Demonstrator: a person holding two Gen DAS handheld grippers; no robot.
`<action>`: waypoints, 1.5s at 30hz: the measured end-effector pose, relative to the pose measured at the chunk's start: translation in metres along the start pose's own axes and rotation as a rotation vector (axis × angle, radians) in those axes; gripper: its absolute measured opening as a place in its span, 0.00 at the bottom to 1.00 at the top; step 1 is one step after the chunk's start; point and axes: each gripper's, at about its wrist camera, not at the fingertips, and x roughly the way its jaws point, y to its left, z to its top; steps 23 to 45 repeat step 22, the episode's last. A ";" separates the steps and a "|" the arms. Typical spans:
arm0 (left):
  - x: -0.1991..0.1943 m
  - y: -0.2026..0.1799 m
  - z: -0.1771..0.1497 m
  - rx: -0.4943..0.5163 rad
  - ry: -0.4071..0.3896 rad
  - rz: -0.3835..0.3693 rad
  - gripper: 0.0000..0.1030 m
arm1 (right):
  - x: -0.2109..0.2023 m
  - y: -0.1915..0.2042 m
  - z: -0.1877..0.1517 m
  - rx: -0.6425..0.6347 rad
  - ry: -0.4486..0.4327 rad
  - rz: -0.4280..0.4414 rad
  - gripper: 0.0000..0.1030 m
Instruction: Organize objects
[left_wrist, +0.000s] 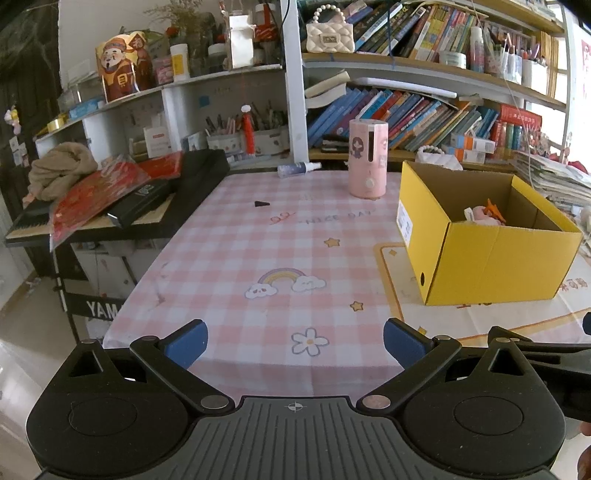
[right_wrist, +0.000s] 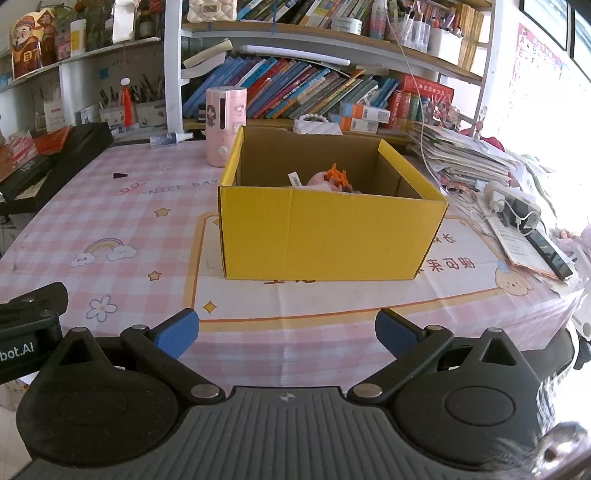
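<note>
A yellow cardboard box (left_wrist: 495, 262) (right_wrist: 328, 236) stands open on the pink checked tablecloth (left_wrist: 258, 243) (right_wrist: 110, 206). Inside it lie a pink soft toy (left_wrist: 482, 216) (right_wrist: 321, 181) and an orange toy (left_wrist: 495, 208) (right_wrist: 338, 173). My left gripper (left_wrist: 295, 341) hovers open over the table's near edge, left of the box, holding nothing. Facing the box's front wall from the near side, my right gripper (right_wrist: 287, 330) is open too, with nothing between its blue pads (right_wrist: 177, 332). A small black piece (left_wrist: 261, 203) (right_wrist: 119, 175) lies on the cloth far left.
A pink cylindrical appliance (left_wrist: 367, 158) (right_wrist: 224, 125) and a small spray bottle (left_wrist: 297, 169) (right_wrist: 170, 139) stand behind the box. Bookshelves (left_wrist: 406, 110) (right_wrist: 314, 92) line the back. A keyboard with red packets (left_wrist: 103, 199) sits left; papers, a power strip and a phone (right_wrist: 517, 218) lie right.
</note>
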 end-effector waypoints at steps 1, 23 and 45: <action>0.000 0.000 0.000 0.001 0.001 -0.001 0.99 | 0.000 0.000 0.000 0.000 0.001 -0.001 1.00; 0.005 -0.002 -0.001 0.000 0.021 -0.010 0.99 | 0.005 -0.003 0.000 -0.003 0.018 -0.017 1.00; 0.005 -0.002 -0.001 0.000 0.021 -0.010 0.99 | 0.005 -0.003 0.000 -0.003 0.018 -0.017 1.00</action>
